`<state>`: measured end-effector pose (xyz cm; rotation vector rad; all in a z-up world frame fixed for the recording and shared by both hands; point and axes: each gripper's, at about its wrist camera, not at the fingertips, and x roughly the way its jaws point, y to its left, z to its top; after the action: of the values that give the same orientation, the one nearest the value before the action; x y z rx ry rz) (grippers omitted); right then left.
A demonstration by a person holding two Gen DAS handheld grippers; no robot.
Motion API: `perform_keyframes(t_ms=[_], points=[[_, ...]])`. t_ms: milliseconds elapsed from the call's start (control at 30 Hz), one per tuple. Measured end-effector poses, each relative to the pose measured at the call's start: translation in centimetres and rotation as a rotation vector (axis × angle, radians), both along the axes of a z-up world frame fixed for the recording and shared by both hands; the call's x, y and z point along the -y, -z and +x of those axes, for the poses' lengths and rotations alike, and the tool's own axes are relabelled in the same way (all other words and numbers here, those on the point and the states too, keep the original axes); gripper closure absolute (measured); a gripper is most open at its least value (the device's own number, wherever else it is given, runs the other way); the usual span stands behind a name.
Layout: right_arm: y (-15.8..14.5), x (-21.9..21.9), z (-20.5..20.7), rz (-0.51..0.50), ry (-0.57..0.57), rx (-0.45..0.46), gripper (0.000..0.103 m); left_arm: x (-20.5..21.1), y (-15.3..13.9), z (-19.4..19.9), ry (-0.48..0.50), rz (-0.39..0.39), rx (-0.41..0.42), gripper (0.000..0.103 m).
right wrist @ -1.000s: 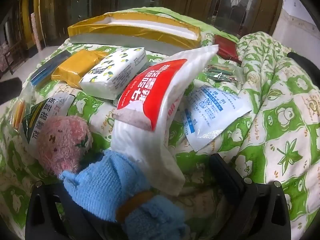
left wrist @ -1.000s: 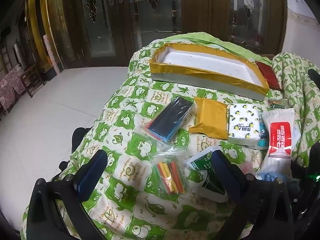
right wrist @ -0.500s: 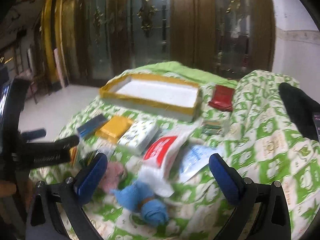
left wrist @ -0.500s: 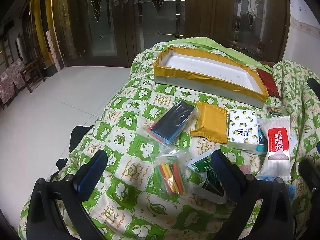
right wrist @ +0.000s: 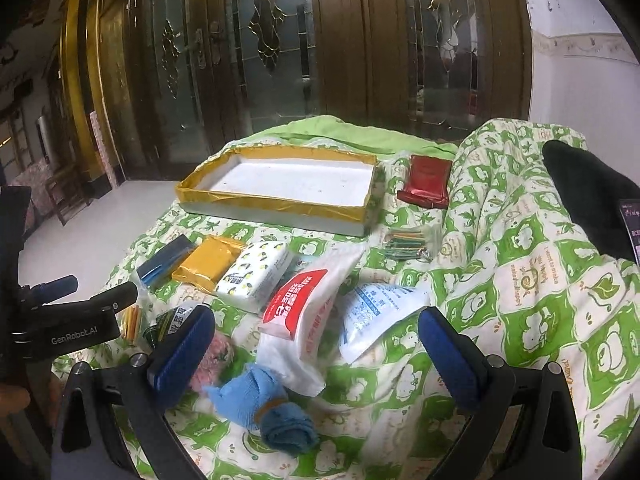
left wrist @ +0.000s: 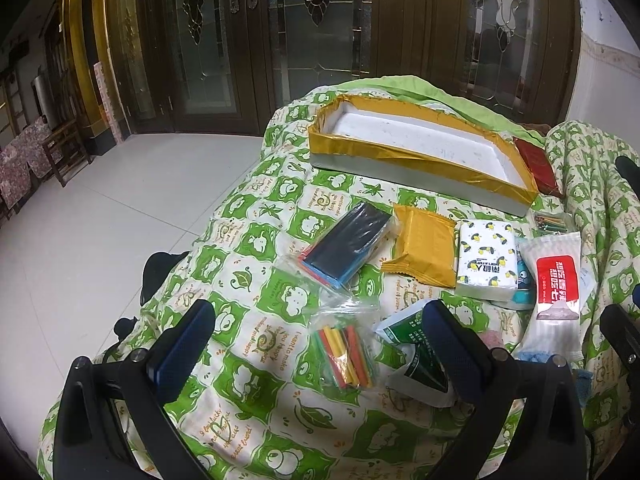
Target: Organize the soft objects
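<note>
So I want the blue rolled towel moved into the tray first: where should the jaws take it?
Grip the blue rolled towel across its thick rolled end, below the band, coming from above with the right gripper, which is open and nearest. The roll lies on its side on the quilt, its other end tapering loosely.

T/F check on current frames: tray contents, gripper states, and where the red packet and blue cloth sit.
1. The gold-edged tray holds several packets. False: only its white floor shows, nothing in it.
2. The left gripper is open. True.
3. The right gripper is shut on the blue cloth. False: it is open, and the cloth lies on the quilt.
4. The red packet lies outside the tray. True.
</note>
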<state>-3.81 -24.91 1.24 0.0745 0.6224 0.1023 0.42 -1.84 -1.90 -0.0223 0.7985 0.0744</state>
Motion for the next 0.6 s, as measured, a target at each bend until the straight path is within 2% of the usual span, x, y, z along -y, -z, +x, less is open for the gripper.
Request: perform_keyframes(t_ms=[600], points=[[-0.36,0.13,-0.28,-0.008,0.023,-0.005,0.000,-0.02,-0.06,0.00,0.001,0.002,0.002,0.000]])
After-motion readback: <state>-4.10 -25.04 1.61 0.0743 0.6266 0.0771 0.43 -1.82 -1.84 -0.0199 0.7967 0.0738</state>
